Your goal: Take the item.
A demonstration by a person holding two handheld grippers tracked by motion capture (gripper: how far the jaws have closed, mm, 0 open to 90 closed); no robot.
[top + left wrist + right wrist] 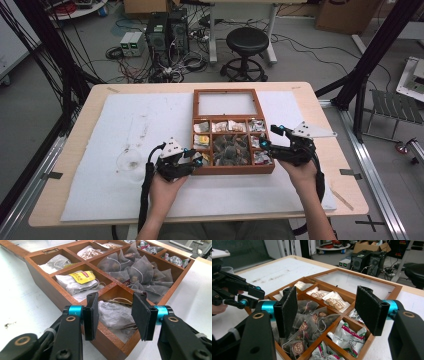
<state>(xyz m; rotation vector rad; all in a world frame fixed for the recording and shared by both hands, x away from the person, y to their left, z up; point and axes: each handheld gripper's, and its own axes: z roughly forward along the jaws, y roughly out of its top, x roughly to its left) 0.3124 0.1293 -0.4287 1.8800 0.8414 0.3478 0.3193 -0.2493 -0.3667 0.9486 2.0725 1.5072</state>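
Note:
A wooden tea box [233, 170] lies on the table, its glass lid [226, 104] folded open at the far side. Dark pyramid tea bags [231, 148] fill the big middle compartment, and paper sachets lie in the small ones around it. My left gripper [197, 159] is at the box's near left corner. In the left gripper view its jaws [115, 315] are apart on either side of the corner compartment, where a white tea bag [112, 312] lies untouched. My right gripper [268, 137] hovers at the box's right side. Its jaws [328, 310] stand wide above the pyramid bags [312, 320], holding nothing.
A white mat [125, 150] covers most of the tabletop, with a faint ring stain [131, 160] left of the box. A yellow-tagged tea bag [80, 277] lies in the compartment beyond the left jaws. A black stool [246, 42] and computer towers [167, 30] stand behind the table.

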